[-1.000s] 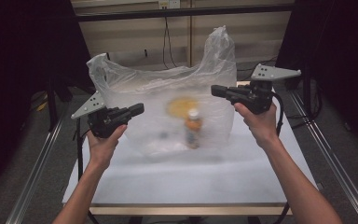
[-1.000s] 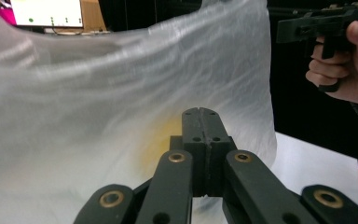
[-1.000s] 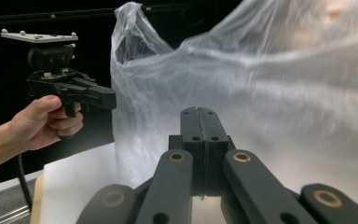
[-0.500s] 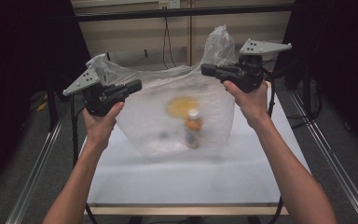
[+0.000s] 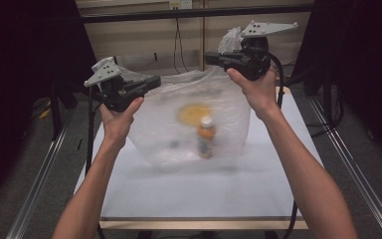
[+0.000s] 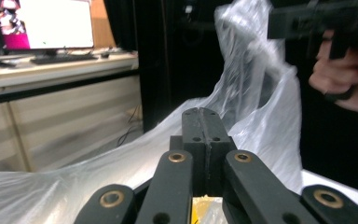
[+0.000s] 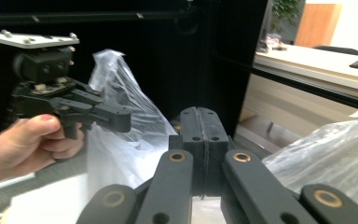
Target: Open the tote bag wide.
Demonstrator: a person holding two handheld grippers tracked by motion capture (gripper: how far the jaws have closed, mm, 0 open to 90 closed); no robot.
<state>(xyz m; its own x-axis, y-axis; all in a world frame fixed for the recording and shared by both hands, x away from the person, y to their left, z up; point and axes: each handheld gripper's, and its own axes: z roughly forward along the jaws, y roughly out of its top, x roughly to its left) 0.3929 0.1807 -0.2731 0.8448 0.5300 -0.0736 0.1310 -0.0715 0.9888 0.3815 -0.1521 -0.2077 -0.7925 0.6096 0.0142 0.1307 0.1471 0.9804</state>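
Note:
A clear plastic bag point(image 5: 179, 129) hangs over the white table point(image 5: 179, 194), held up by its top edge. Inside it stands a small bottle point(image 5: 206, 137) of orange liquid with a white cap, behind it a blurred yellow round thing point(image 5: 195, 113). My left gripper point(image 5: 155, 80) is shut on the bag's left rim. My right gripper point(image 5: 208, 57), higher, is shut on the film by the right handle point(image 5: 229, 40). In the left gripper view the jaws point(image 6: 205, 122) meet with film point(image 6: 251, 93) around them. In the right gripper view the jaws point(image 7: 203, 121) are pressed together beside the bag point(image 7: 326, 154).
A black frame bar point(image 5: 194, 11) crosses behind the table. Metal rails point(image 5: 45, 169) run along both sides. Dark curtains stand left and right. A desk with a lit monitor point(image 6: 51, 23) lies beyond the bag in the left gripper view.
Both hands have risen and moved toward the back of the table, the right one higher. The bag's top has been pulled up with them. The bottle still stands inside.

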